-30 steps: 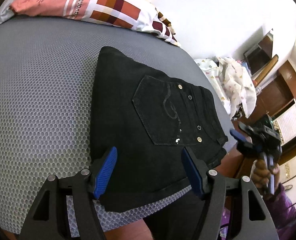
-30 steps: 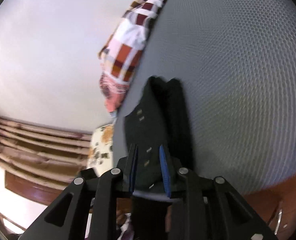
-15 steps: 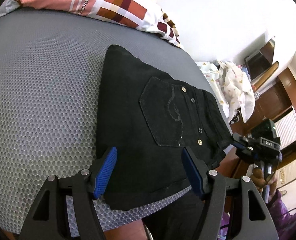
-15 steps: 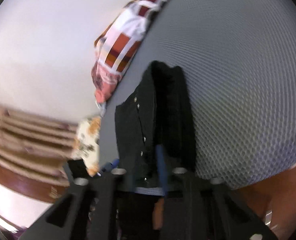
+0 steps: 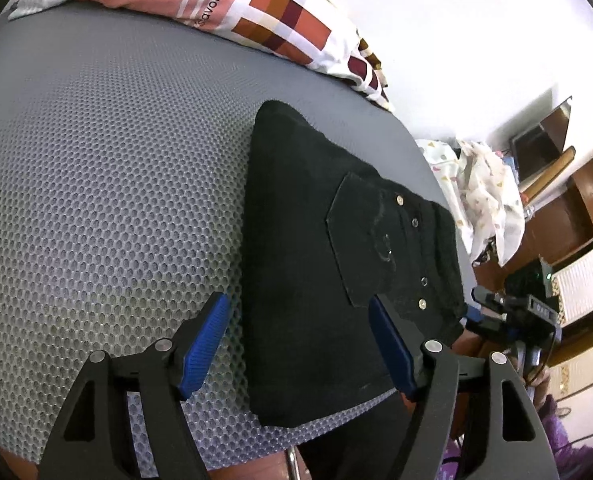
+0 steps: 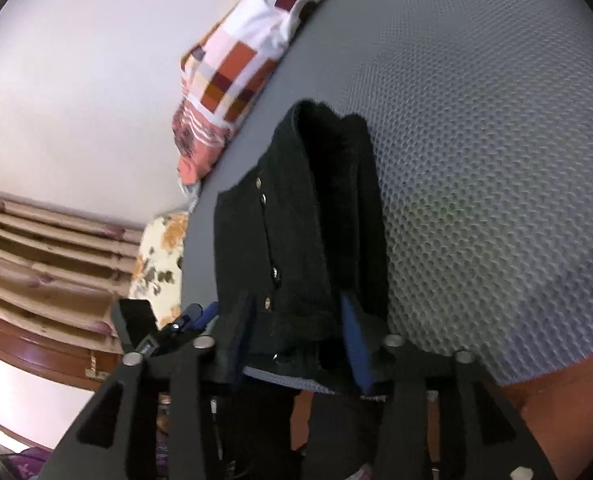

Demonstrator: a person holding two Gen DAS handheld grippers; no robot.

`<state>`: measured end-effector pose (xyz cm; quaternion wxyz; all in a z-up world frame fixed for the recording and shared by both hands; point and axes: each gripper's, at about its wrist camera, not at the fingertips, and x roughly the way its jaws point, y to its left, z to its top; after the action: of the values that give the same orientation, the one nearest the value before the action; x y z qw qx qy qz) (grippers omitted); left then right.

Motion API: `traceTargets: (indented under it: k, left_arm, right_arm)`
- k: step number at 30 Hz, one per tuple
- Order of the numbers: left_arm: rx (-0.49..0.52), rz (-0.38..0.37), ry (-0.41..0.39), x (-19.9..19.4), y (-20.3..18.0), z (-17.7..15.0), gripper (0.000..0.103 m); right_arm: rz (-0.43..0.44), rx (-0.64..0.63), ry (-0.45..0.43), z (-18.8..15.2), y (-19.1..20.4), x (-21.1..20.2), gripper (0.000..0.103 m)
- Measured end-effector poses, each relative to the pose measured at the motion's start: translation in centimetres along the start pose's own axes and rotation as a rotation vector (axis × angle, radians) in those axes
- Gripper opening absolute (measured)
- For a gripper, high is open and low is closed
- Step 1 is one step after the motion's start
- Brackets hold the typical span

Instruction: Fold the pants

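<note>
The black pants [image 5: 320,264] lie folded in a thick stack on the grey mesh bed [image 5: 108,184], back pocket with metal studs facing up. My left gripper [image 5: 300,340] is open, its blue pads astride the stack's near edge, just above it. In the right wrist view the pants [image 6: 296,240] show edge-on, with the layered fold visible. My right gripper [image 6: 300,332] is open at the waistband end, its blue fingers [image 6: 354,356] on either side of the cloth. The right gripper also shows in the left wrist view [image 5: 512,312], beyond the bed's edge.
A pink and checked pillow [image 5: 232,4] lies at the head of the bed. A white patterned cloth [image 5: 484,188] is heaped beside the bed at right. Wooden furniture [image 5: 576,248] stands beyond it. The bed's wooden frame [image 6: 556,376] runs along the near edge.
My right gripper has opened from nearly shut and now stands wide around the waistband end. My left gripper has shifted left, so the pants sit further right between its pads.
</note>
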<state>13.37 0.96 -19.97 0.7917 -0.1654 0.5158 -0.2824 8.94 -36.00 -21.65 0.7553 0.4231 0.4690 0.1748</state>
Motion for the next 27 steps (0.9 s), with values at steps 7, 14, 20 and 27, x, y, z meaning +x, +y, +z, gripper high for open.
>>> traceTargets:
  k: [7, 14, 20, 27]
  left_arm:
    - [0.044, 0.021, -0.015, -1.2, -1.0, 0.7, 0.072]
    - [0.068, 0.058, -0.017, -1.1, -0.6, 0.6, 0.078]
    - [0.059, 0.078, 0.026, 0.2, 0.1, 0.1, 0.078]
    - [0.066, 0.089, 0.054, 1.5, 0.2, -0.2, 0.078]
  right_arm:
    - [0.137, 0.011, -0.044, -1.3, 3.5, -3.7, 0.011]
    - [0.071, 0.167, 0.044, -3.8, -2.1, -1.1, 0.009]
    - [0.074, 0.130, 0.019, -3.6, -1.0, -2.1, 0.008]
    - [0.047, 0.137, 0.029, -3.6, -2.6, -1.2, 0.007]
